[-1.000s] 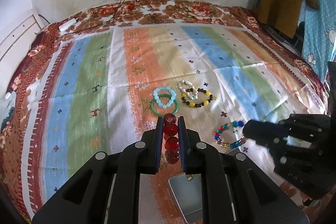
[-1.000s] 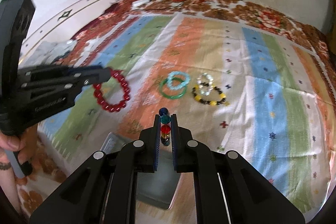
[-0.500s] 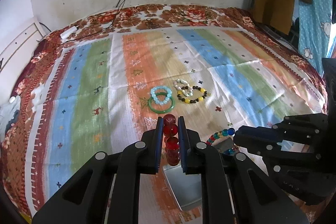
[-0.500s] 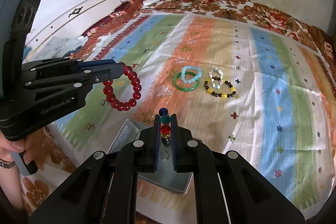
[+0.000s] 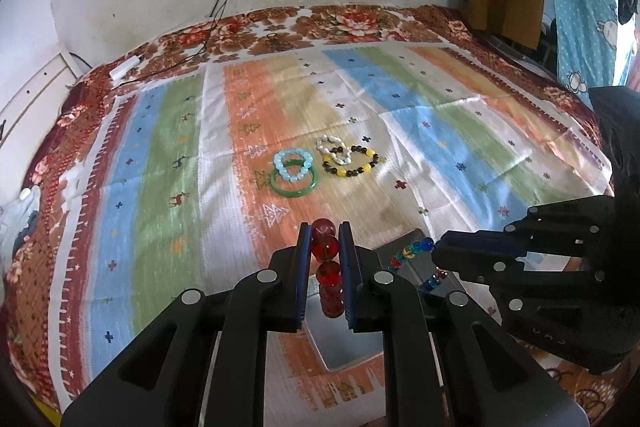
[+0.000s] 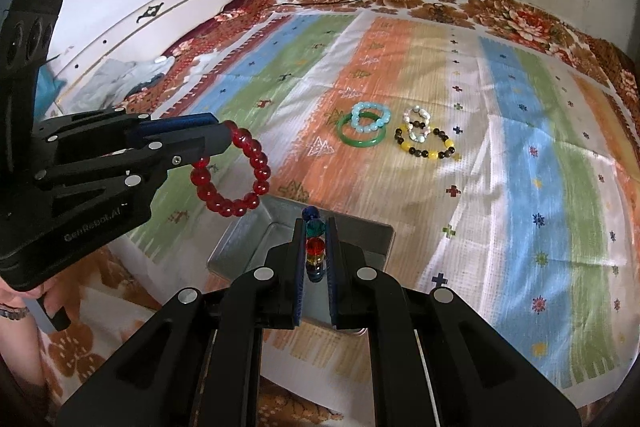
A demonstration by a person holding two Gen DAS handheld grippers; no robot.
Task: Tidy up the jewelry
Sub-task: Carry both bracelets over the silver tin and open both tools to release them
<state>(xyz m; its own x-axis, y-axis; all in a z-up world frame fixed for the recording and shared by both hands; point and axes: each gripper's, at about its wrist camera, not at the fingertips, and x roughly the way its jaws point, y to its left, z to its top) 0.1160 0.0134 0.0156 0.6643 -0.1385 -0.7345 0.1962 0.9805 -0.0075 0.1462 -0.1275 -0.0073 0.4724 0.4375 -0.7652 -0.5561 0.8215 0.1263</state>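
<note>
the left claw (image 5: 325, 239) is clamped on a red bead bracelet (image 6: 236, 174); in the left wrist view the red beads stand in a column between its blue pads, and in the right wrist view the rest of the loop hangs free from the claw tip, in the air above the bed at about 9 o'clock of the picture's centre. the right claw (image 6: 316, 231) is closed tight on a multicoloured bead bracelet (image 5: 416, 261), whose blue, teal, red and yellow beads show stacked between its fingers. seen from the left wrist, this bracelet dangles from the right claw's tip at about 4 o'clock of the frame.

a shallow metal tin (image 6: 360, 231) lies on the striped cloth (image 6: 520, 131) near the bed's front edge. the multicoloured bracelet hangs right over the tin, and the red one hangs just off its corner at 10 o'clock.

further up the cloth, at about 1 o'clock from the tin, four more pieces rest in two pairs. a pale blue bead bracelet (image 6: 370, 118) overlaps a green bangle (image 6: 361, 139). just beside them at 3 o'clock, a white bead bracelet (image 6: 418, 125) lies on a black and yellow bead bracelet (image 6: 428, 147).

a person's hand (image 6: 16, 303) holds the left claw's handle at the frame's 8 o'clock edge.
</note>
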